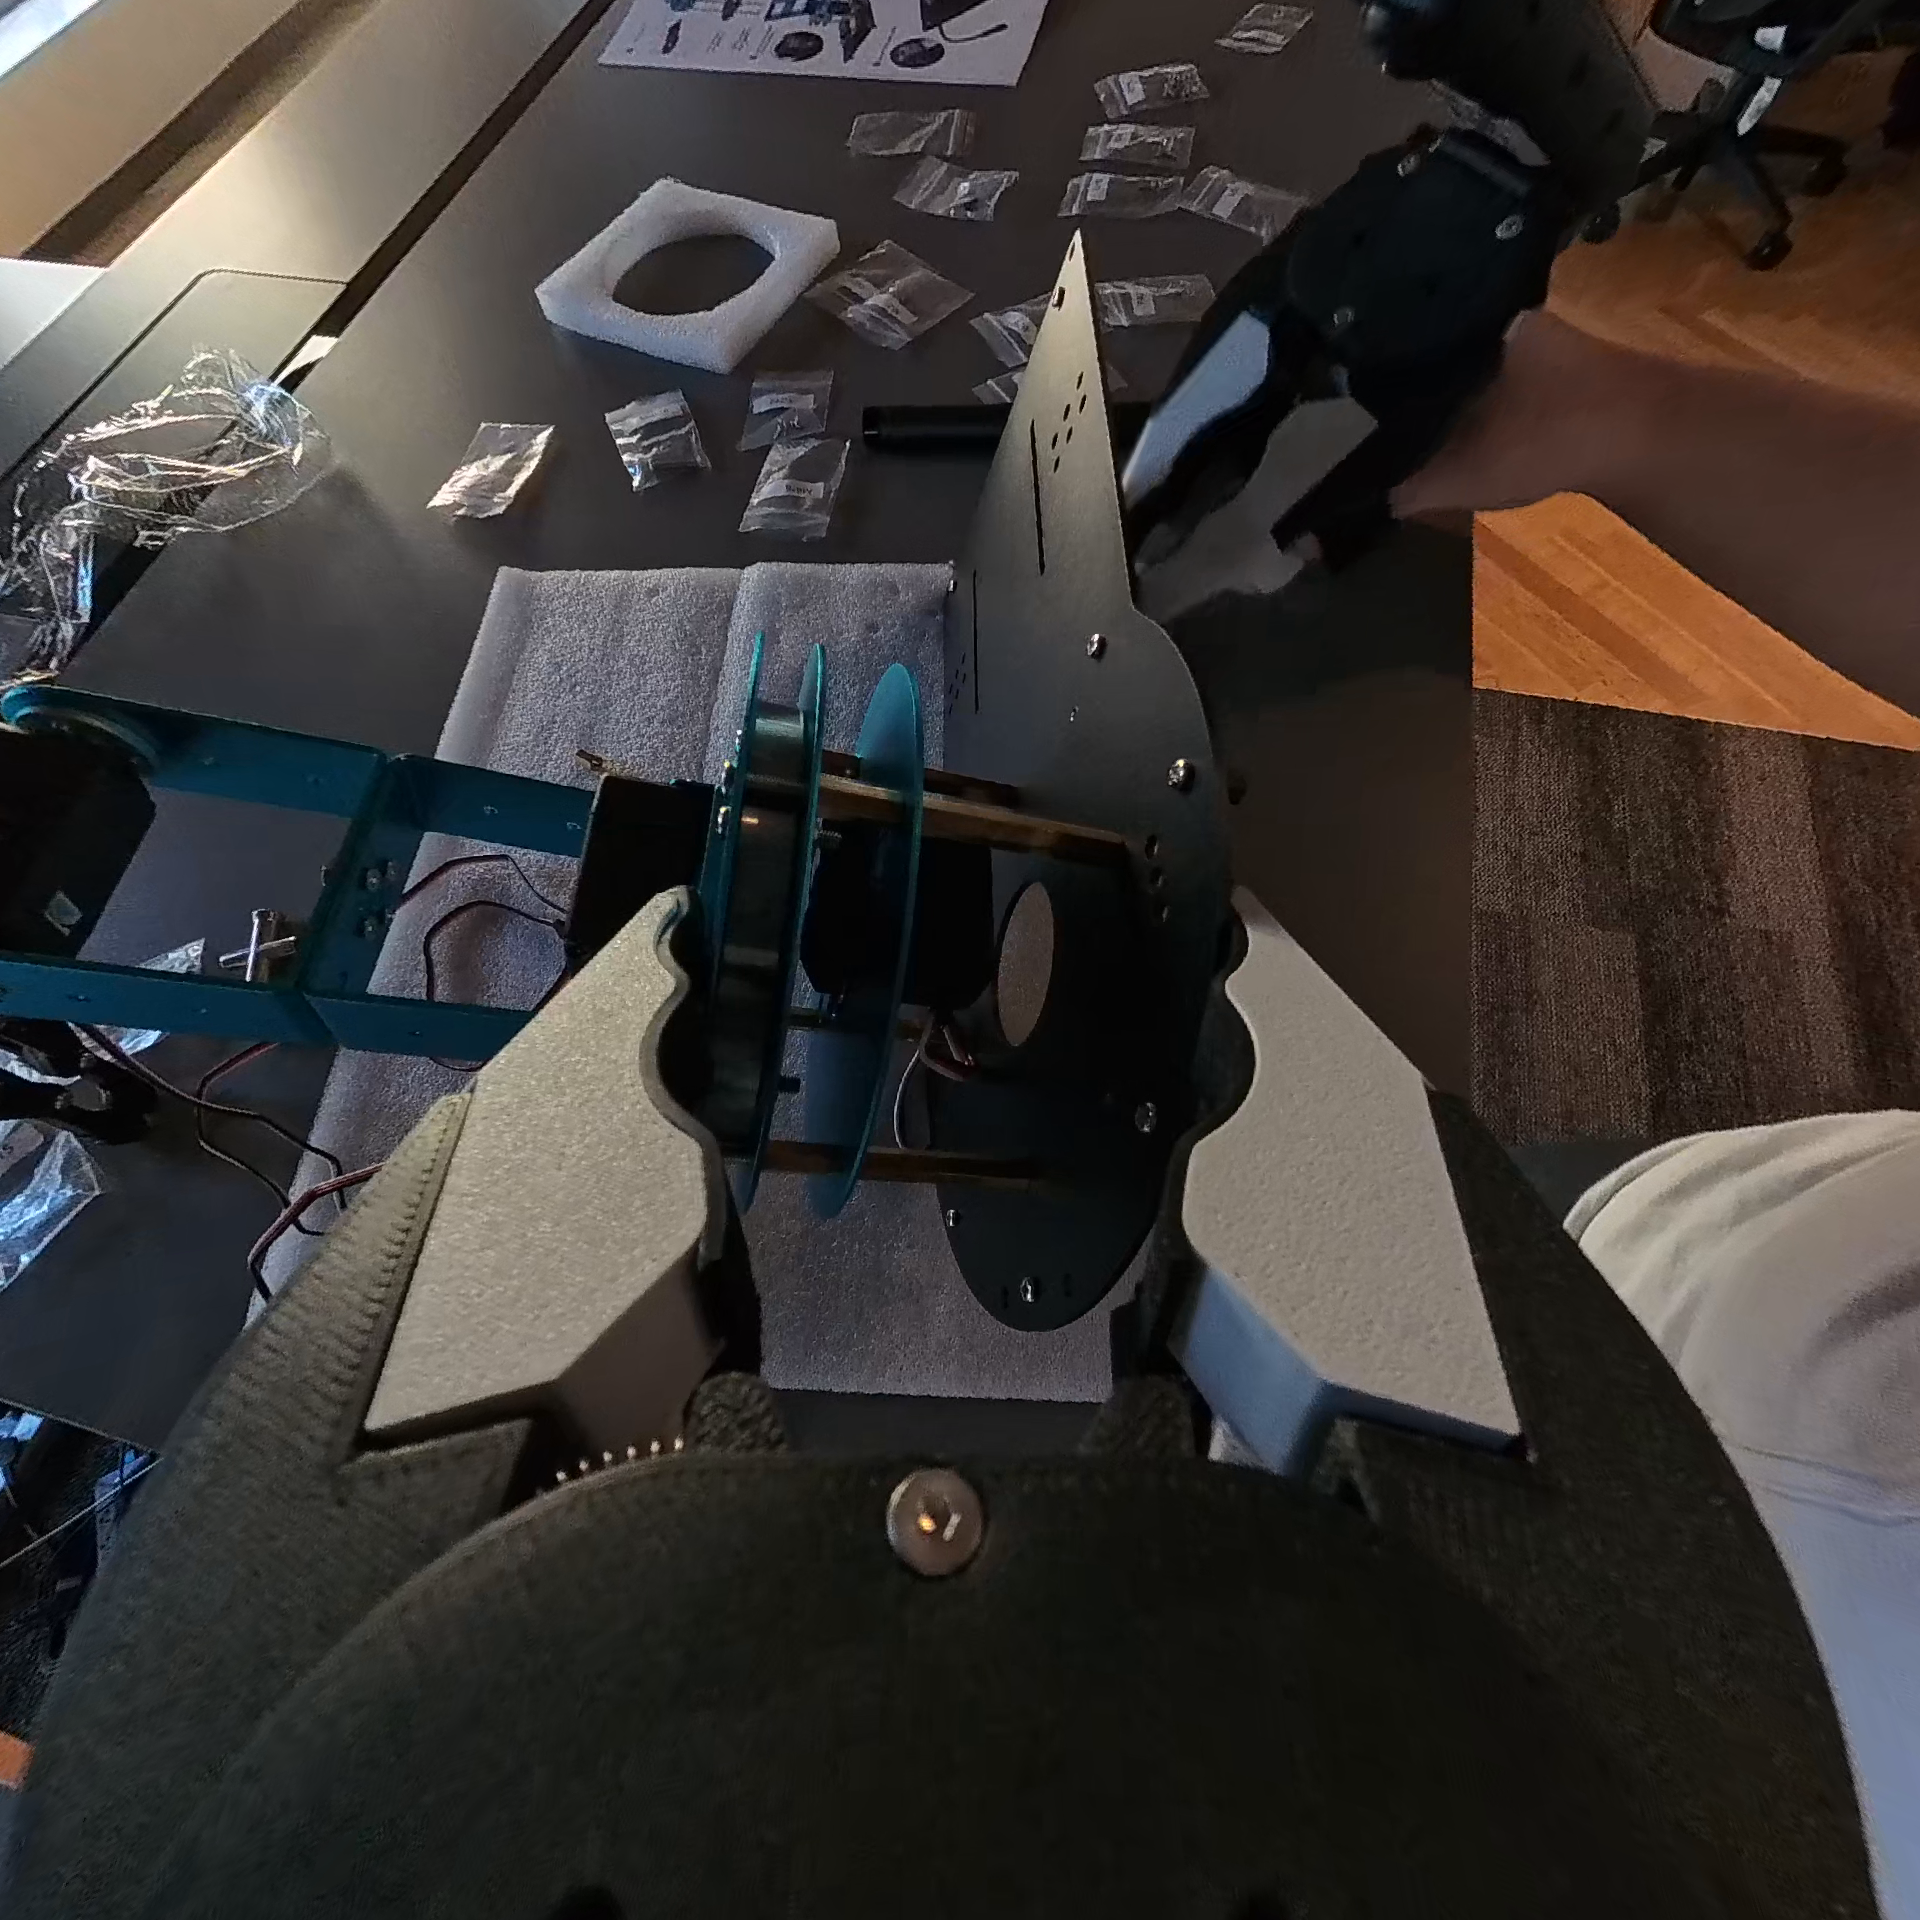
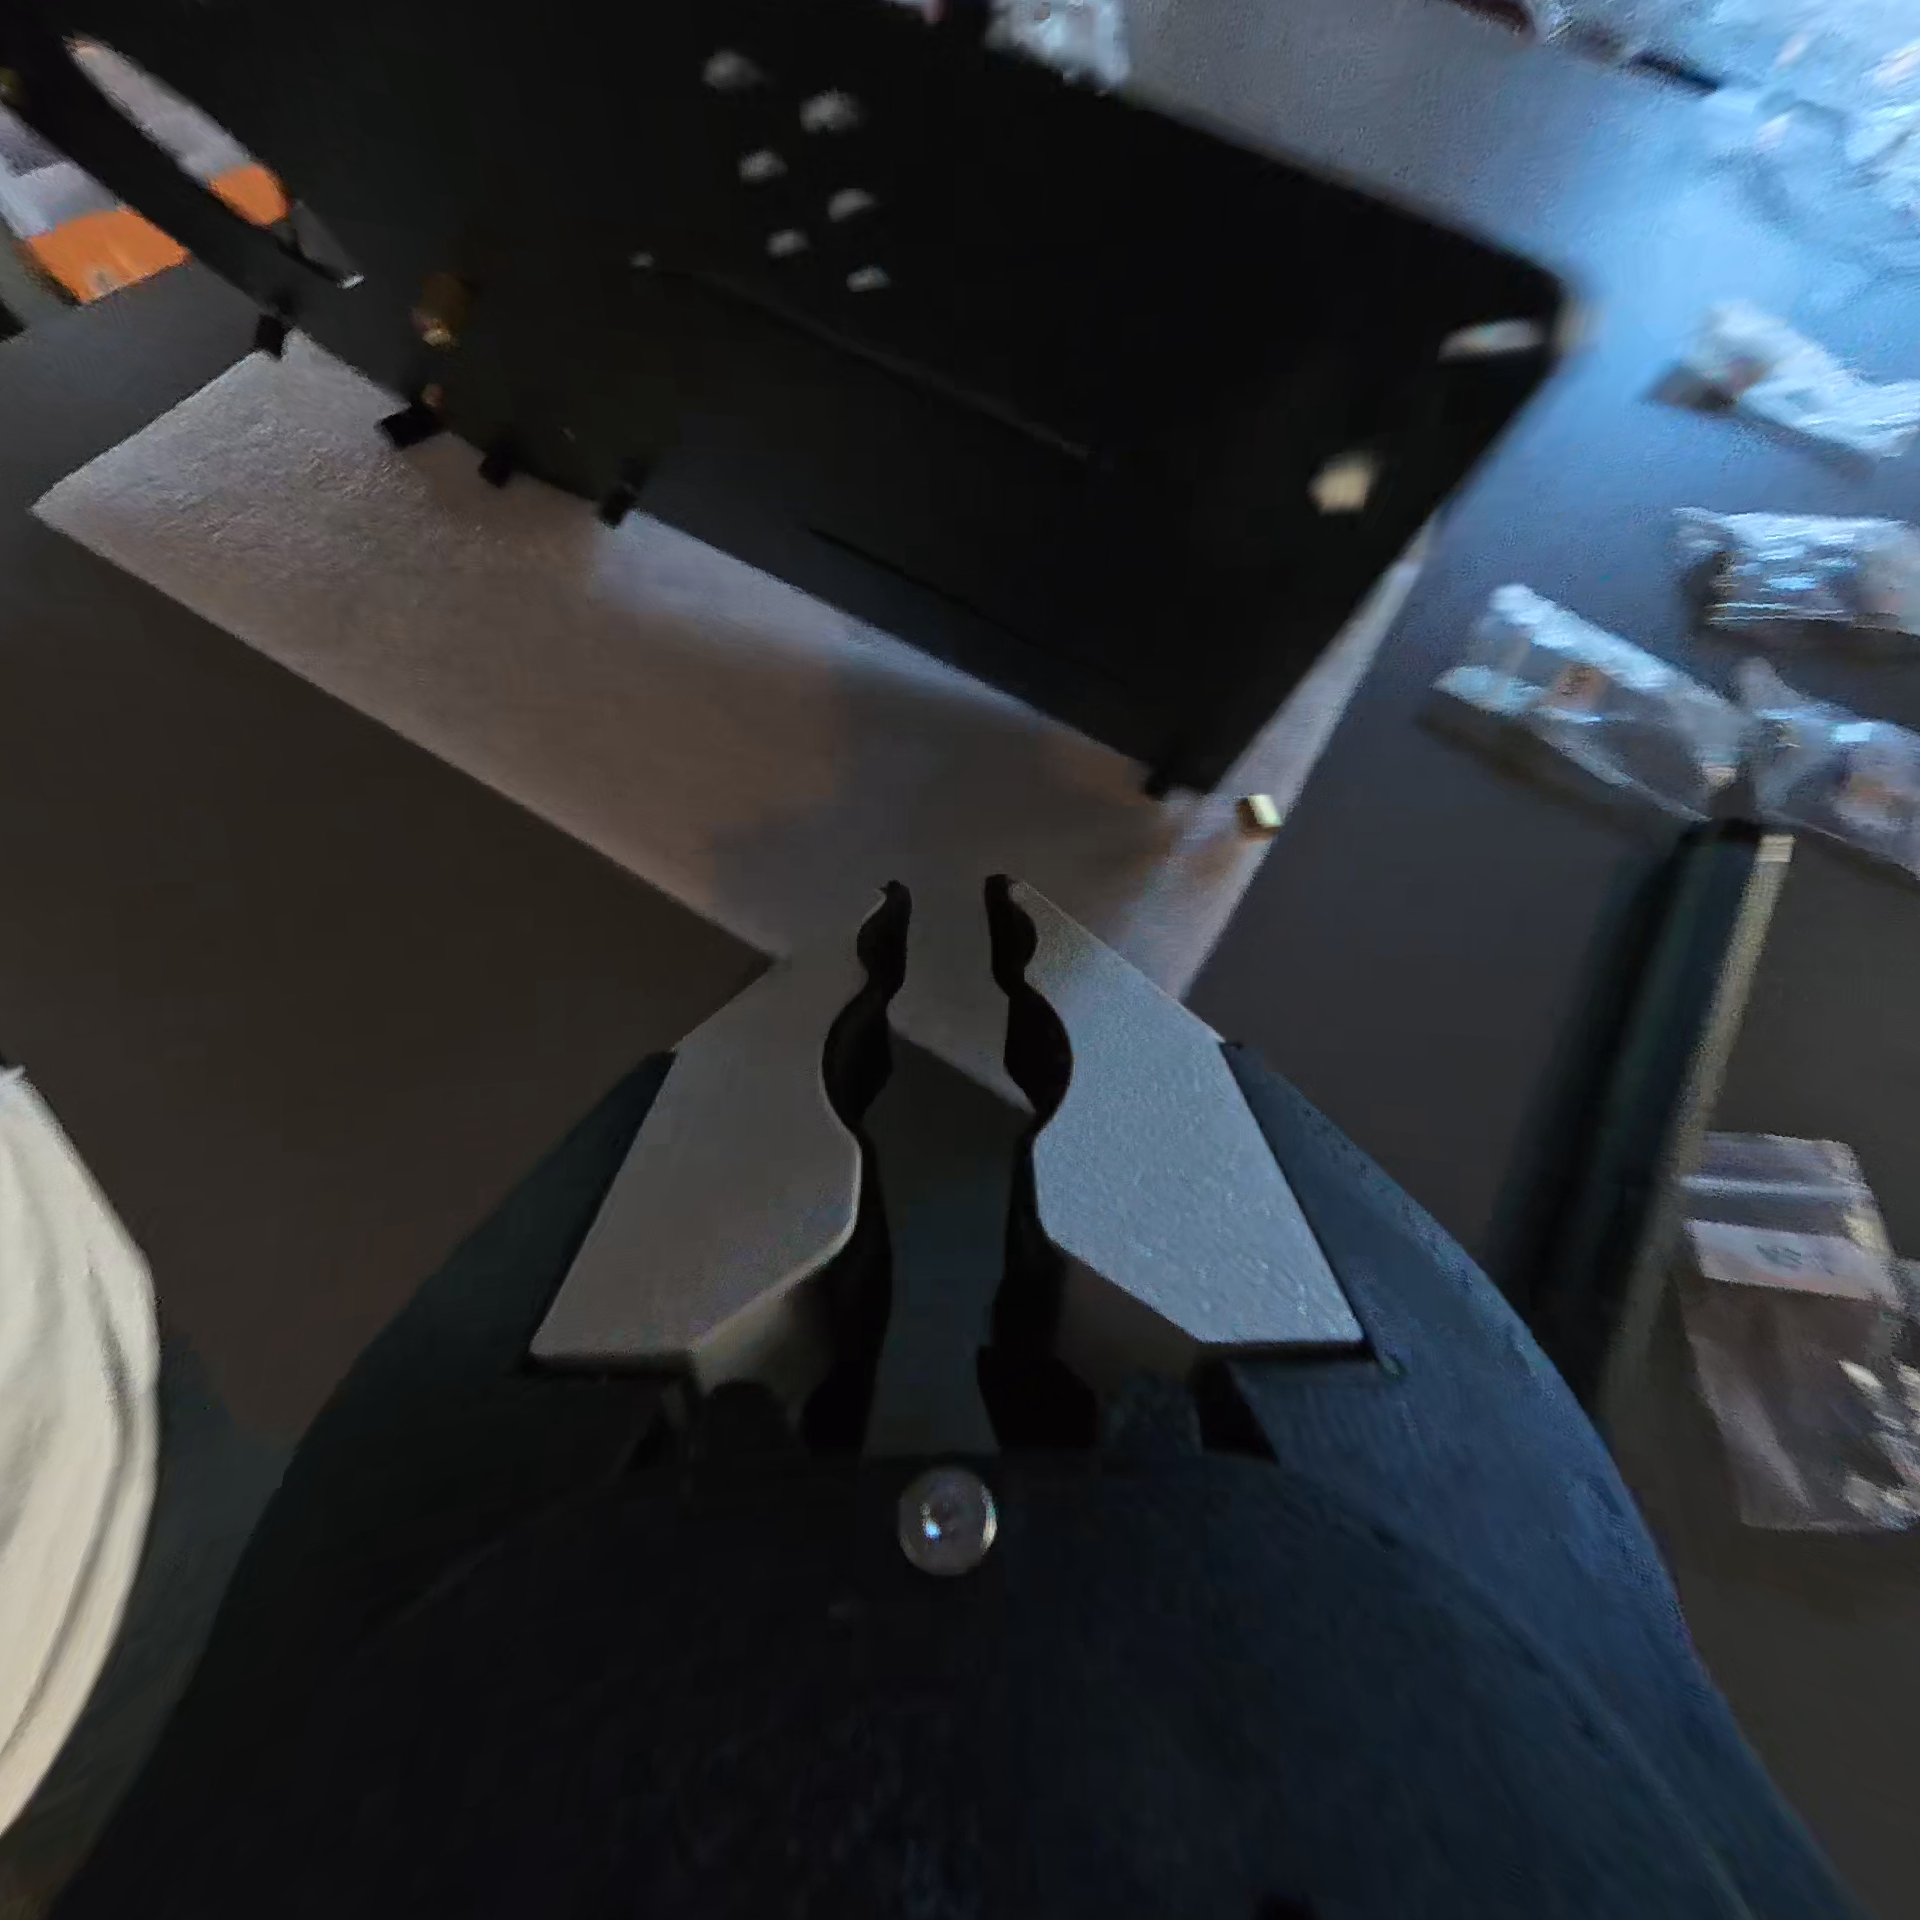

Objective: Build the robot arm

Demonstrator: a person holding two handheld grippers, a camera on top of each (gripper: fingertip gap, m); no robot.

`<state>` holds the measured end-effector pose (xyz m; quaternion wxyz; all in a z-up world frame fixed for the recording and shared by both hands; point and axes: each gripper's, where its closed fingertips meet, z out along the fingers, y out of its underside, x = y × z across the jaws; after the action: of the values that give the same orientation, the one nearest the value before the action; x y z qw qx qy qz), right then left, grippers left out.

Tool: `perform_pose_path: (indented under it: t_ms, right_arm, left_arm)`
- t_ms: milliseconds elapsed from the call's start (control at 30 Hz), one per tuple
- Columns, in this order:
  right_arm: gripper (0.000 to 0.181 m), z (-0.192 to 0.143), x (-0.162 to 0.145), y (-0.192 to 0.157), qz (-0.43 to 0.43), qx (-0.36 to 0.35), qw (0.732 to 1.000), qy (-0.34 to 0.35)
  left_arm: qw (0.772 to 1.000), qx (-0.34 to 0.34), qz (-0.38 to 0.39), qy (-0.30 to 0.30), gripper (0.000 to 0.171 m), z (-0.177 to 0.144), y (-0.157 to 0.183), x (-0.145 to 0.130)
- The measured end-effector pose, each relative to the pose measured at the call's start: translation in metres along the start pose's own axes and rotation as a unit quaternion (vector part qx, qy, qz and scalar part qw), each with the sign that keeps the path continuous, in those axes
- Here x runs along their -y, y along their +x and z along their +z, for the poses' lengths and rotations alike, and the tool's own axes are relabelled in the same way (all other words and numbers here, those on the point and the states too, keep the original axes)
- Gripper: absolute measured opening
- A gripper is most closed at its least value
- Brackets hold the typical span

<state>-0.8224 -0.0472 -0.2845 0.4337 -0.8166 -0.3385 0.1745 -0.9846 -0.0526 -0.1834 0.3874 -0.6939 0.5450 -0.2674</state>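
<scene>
Your left gripper (image 1: 956, 935) stands wide apart, straddling the teal and black assembly (image 1: 914, 935): one finger against the teal disc stack (image 1: 769, 914) at 9 o'clock, the other against the black base plate (image 1: 1101, 831) at 3 o'clock; whether it truly bears on both I cannot tell. The assembly lies on its side over the white foam sheet (image 1: 613, 665); by my judgement, keep the hold square across disc and plate so the long teal arm (image 1: 260, 769) cannot swing it.

Your right gripper (image 2: 943, 888) is nearly together, holding nothing, poised over the foam at 6 o'clock of the plate.

Only the left view shows the parts bags (image 1: 790, 488), foam ring (image 1: 691, 272) and wires (image 1: 457, 925); the right view alone shows a small brass piece (image 2: 1259, 808) beside the plate's corner; that view is blurred.
</scene>
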Motion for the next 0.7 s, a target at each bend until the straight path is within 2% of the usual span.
perform_pose_path:
  t_ms: [67, 167, 300, 533, 633, 700]
  right_arm:
    - [0.015, -0.003, 0.006, 0.024, 0.0, -0.024, 0.999, 0.027]
    - [0.016, -0.002, 0.007, 0.051, 0.002, -0.019, 0.999, 0.026]
    - [0.018, 0.011, -0.006, 0.075, -0.036, -0.021, 0.998, -0.042]
    - [0.016, 0.017, 0.0, 0.091, -0.038, -0.017, 0.997, -0.06]
    - [0.018, 0.022, -0.001, 0.091, 0.004, -0.012, 0.997, -0.07]
    - [0.017, 0.023, 0.0, 0.095, 0.019, -0.035, 0.997, -0.066]
  left_arm:
    - [1.0, -0.001, 0.0, -0.001, 0.095, 0.0, 0.0, 0.0]
    - [1.0, 0.0, 0.001, -0.002, 0.095, 0.0, 0.0, 0.0]
    - [1.0, 0.0, 0.0, -0.001, 0.095, 0.0, 0.0, 0.0]
    - [1.0, 0.0, 0.0, -0.004, 0.095, 0.0, 0.0, 0.0]
    - [1.0, 0.001, 0.0, -0.005, 0.095, 0.0, 0.0, 0.0]
    - [1.0, 0.001, 0.0, -0.006, 0.095, 0.0, 0.0, 0.0]
